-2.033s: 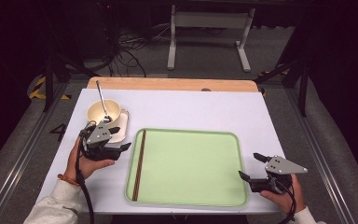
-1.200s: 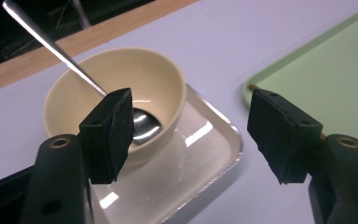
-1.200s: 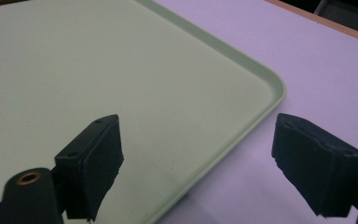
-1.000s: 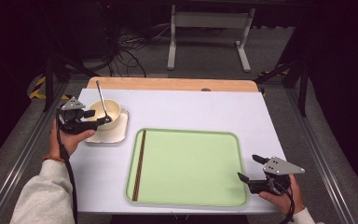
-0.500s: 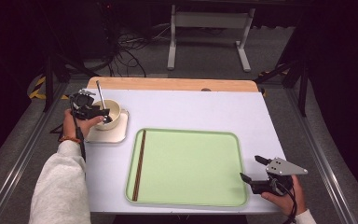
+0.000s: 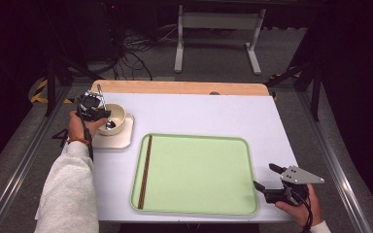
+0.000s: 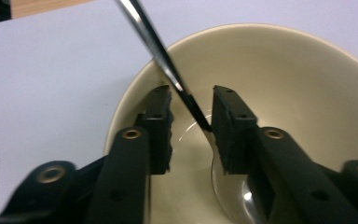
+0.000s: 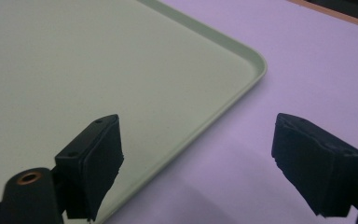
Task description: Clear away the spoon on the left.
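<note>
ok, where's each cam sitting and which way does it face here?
High view: above the person's side, facing forward and down on the table; both forearms, left gripper, right gripper.
Left gripper view: on the left gripper, looking along its jaws into the bowl, spoon handle between them.
Right gripper view: on the right gripper, open jaws over the tray corner.
Shared: bowl and spoon, high and left; tray, high and right.

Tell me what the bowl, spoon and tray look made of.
Bowl: likely glazed ceramic, cream with a soft sheen. Spoon: polished metal, bright mirror-like glints along its handle. Tray: probably plastic, matte pale green with a moulded raised rim.
</note>
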Tool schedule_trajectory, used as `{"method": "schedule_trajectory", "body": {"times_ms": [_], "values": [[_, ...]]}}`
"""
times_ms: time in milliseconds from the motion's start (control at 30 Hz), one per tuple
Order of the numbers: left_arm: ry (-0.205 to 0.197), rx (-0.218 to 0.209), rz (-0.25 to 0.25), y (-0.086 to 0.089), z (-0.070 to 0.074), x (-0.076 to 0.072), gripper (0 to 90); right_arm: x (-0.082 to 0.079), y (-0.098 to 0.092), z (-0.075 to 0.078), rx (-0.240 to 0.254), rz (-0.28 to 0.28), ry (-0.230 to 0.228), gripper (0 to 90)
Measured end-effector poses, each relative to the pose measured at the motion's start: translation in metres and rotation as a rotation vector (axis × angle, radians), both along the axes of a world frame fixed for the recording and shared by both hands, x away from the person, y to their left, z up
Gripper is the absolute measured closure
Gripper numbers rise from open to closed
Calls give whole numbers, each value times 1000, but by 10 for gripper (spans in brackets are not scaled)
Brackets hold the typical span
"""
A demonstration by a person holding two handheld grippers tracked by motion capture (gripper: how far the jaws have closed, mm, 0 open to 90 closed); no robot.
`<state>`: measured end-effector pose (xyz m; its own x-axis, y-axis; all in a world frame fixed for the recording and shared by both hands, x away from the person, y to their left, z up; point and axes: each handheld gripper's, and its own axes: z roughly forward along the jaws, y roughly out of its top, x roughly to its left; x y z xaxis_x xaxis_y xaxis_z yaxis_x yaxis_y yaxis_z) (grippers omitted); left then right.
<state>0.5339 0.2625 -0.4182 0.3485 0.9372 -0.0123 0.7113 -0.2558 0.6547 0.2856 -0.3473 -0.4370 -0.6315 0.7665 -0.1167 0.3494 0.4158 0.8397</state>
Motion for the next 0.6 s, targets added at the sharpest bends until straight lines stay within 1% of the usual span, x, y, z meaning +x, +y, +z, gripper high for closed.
{"method": "schedule_trajectory", "body": {"times_ms": [33, 67, 100, 133, 167, 200, 267, 333, 400, 433, 467, 500, 600], "values": [[-5, -8, 1, 1, 0, 0, 775, -1, -1, 0, 1, -3, -1, 165], [-5, -8, 1, 1, 0, 0, 802, -2, -1, 0, 1, -4, 0, 165], [-9, -9, 2, 1, 0, -1, 802, -2, -1, 0, 1, -4, 0, 165], [-12, -16, 1, 2, 0, -1, 831, -2, -2, 0, -1, -5, -1, 165], [-18, -27, -6, 3, 1, -2, 854, -2, -2, 0, 0, -6, -2, 165], [-25, -61, -31, 4, 2, -3, 900, -3, -3, 0, 2, -9, 0, 165], [-25, -50, -45, 0, 3, -4, 900, -3, -3, 0, 2, -11, -2, 165], [-26, -50, -53, -1, 4, -5, 900, -4, -4, 0, 2, -12, -3, 165], [-36, -74, -63, -3, 5, -6, 900, -4, -4, 1, 2, -12, -6, 165], [-44, -69, -72, -4, 7, -7, 900, -4, -4, 1, 2, -12, -6, 165], [-51, -73, -80, -6, 9, -9, 900, -4, -4, 1, 2, -11, -7, 165], [-69, -78, -89, -7, 13, -11, 900, -4, -4, 1, 2, -11, -9, 165], [-106, -94, -115, -9, 26, -17, 900, -4, -3, 3, 4, -10, -14, 165]]}}
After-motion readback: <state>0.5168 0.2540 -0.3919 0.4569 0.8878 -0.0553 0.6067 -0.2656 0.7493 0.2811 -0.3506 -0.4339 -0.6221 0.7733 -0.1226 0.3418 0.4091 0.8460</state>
